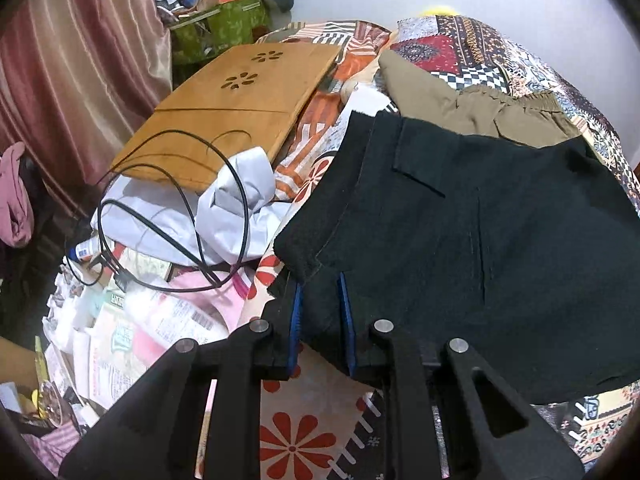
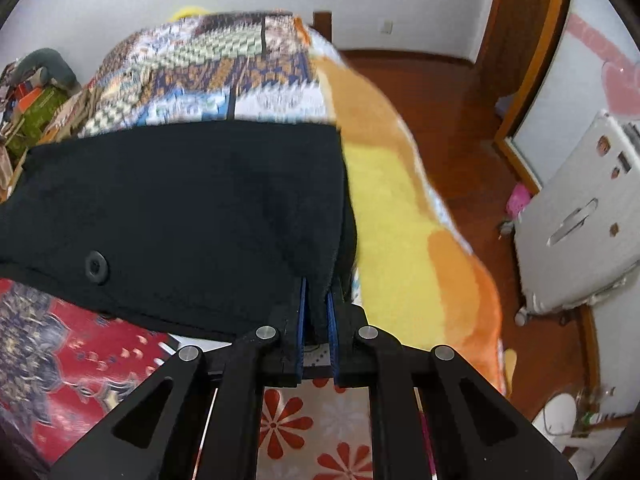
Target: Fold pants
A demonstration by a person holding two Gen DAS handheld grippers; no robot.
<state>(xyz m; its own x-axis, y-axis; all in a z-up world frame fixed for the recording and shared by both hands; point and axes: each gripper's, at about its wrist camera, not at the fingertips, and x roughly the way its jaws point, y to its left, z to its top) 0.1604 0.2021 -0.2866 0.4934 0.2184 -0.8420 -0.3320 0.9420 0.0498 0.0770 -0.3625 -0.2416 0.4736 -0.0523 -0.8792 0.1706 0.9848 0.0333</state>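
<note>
**Ana:** Claws first, since they sit nearest you. Your left claw (image 1: 320,312) has its blue pads partly apart with a corner of the black pants (image 1: 460,240) between them; whether they truly pinch the cloth, I cannot tell. Your right claw (image 2: 316,316) is clamped on the pants' (image 2: 180,216) near right edge, pads close together with a fold of cloth between.

**Ben:** So what makes this fold go well?

**Ana:** Squeeze the left claw fully before you lift, I'd say, or that corner may slip. Carry both corners at one height and pace, so the edge between them stays straight.

**Ben:** Where are the pants lying?

**Ana:** Spread on the patterned bed cover (image 1: 316,432), filling its middle. Beyond the pants lie olive trousers (image 1: 460,96), touching their far edge; lay your fold short of them. Left of the pants, a black cable (image 1: 216,216) loops over white cloth, with a wooden board (image 1: 240,112) farther back. Keep the left corner clear of that cable.
</note>
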